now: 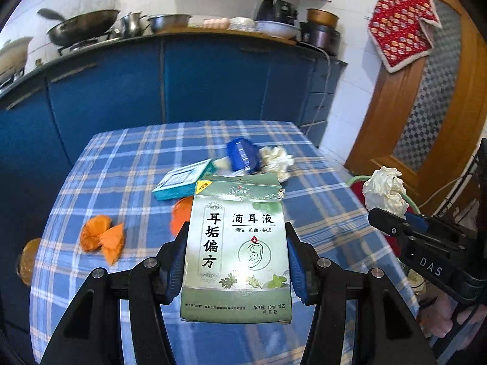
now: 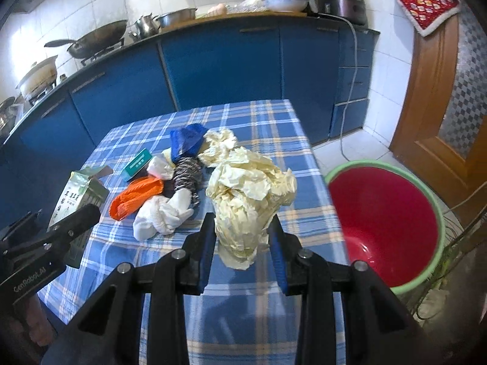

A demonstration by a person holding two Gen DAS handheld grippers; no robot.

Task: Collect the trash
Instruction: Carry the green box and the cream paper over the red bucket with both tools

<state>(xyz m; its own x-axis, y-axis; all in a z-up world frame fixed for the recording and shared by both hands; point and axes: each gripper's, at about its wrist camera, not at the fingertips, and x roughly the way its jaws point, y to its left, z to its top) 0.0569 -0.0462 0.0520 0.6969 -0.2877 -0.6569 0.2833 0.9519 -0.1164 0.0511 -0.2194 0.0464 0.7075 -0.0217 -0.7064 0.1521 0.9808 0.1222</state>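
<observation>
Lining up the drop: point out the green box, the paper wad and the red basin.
green box (image 1: 237,243), left wrist view, front face.
paper wad (image 2: 249,194), right wrist view, crumpled middle.
red basin (image 2: 426,194), right wrist view, green rim.

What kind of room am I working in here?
Most likely a home kitchen: a wok sits on a gas burner, metal pots and a bowl line the counter over blue cabinets, and the walls are white tile. The trash lies on a table with a plaid cloth.

Glossy cardboard box (image 1: 237,249), crumpled matt paper (image 2: 249,200), checked cloth (image 2: 268,121).
</observation>
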